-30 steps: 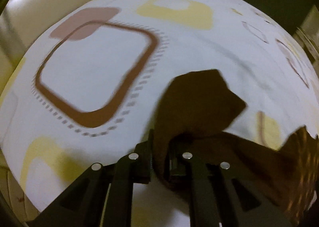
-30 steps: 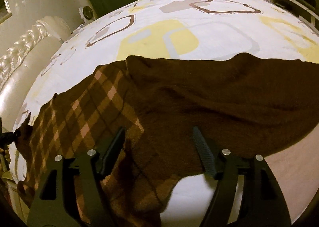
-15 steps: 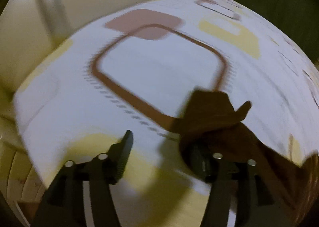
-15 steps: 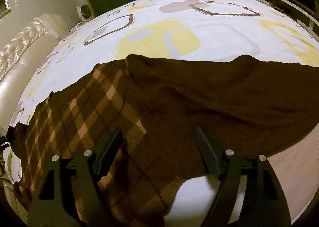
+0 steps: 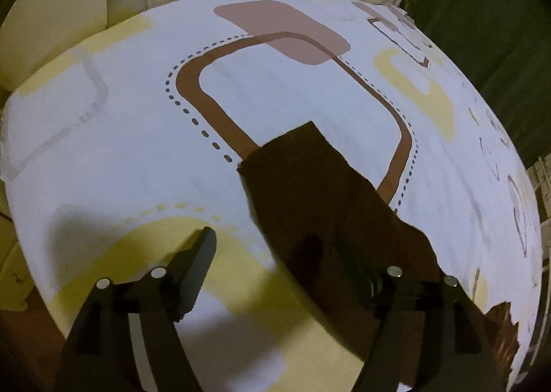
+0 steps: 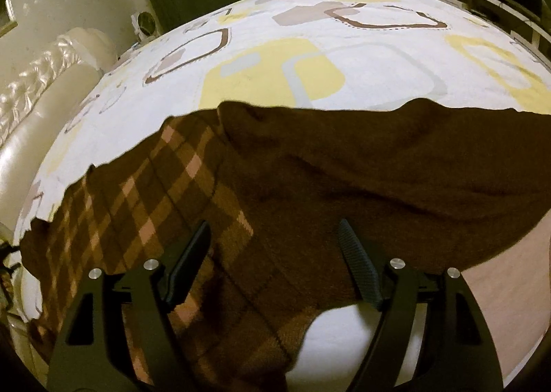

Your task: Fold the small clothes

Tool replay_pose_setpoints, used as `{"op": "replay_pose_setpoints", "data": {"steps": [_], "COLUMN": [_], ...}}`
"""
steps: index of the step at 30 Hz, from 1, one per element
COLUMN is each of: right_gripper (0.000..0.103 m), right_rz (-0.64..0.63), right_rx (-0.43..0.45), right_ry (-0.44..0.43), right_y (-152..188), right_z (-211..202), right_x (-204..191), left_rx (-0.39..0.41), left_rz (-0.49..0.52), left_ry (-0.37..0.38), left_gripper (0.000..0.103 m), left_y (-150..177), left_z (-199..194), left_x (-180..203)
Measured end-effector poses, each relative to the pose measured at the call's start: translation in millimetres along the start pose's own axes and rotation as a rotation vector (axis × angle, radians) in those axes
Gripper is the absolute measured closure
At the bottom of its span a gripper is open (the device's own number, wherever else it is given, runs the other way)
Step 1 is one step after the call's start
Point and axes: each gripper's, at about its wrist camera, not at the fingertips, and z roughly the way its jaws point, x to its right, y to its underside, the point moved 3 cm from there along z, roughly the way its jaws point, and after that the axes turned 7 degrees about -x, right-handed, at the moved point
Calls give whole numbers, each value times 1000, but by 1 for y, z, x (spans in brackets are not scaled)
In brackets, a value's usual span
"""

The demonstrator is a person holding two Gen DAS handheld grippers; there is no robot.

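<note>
The big bed [image 6: 344,58] has a white sheet with yellow and brown squares on it. A cream padded headboard [image 6: 38,109] runs along one side of the bed.

The brown sweater [image 6: 361,178] lies spread out flat on the bed, near the edge closest to the cameras. Part of it is plain brown and part has orange checks. One plain brown sleeve [image 5: 310,192] lies flat on the sheet, reaching out across a brown square.

The right gripper [image 6: 275,247] hangs over the sweater with its jaws spread wide, pinching nothing.

The left gripper [image 5: 275,254] has just been opening its jaws. They are wide apart now, over the sleeve, and do not squeeze it.
</note>
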Motion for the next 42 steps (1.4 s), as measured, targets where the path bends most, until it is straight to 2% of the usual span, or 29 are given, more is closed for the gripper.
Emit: {"op": "replay_pose_setpoints", "data": {"steps": [5, 7, 9, 10, 11, 12, 16, 24, 27, 31, 34, 38, 42], "right_gripper": [26, 26, 26, 26, 26, 26, 26, 26, 26, 26, 26, 26, 26], "right_rz": [10, 7, -5, -8, -10, -10, -8, 11, 16, 27, 46, 97, 131], "right_rx": [17, 24, 24, 26, 26, 27, 25, 30, 33, 32, 29, 13, 15], "right_ry": [6, 8, 3, 1, -3, -7, -12, -15, -14, -13, -16, -33, -44], "right_y": [-7, -8, -9, -9, -10, -10, -8, -8, -7, -5, -5, -3, -3], "right_z": [-6, -7, -7, -7, -7, -7, -5, -7, -9, -10, -12, -13, -21], "right_x": [2, 0, -6, -7, -9, -10, -13, -7, -3, 3, 11, 25, 38], "left_rx": [9, 8, 5, 7, 1, -10, 11, 72, 78, 76, 71, 61, 61], "left_rz": [17, 49, 76, 81, 74, 52, -19, -50, -80, -90, -106, -67, -2], "left_ry": [-20, -64, -121, -113, -103, -89, -70, -89, -71, -92, -81, -99, -108], "left_gripper": [30, 54, 66, 84, 94, 97, 99, 99, 99, 101, 101, 101, 101], "left_y": [2, 3, 2, 3, 2, 2, 6, 20, 28, 35, 42, 51, 62], "left_z": [2, 5, 8, 7, 7, 7, -3, -26, -32, -36, -36, -33, -39], "left_x": [4, 9, 12, 13, 13, 11, 4, -6, -19, -36, -47, -43, -25]}}
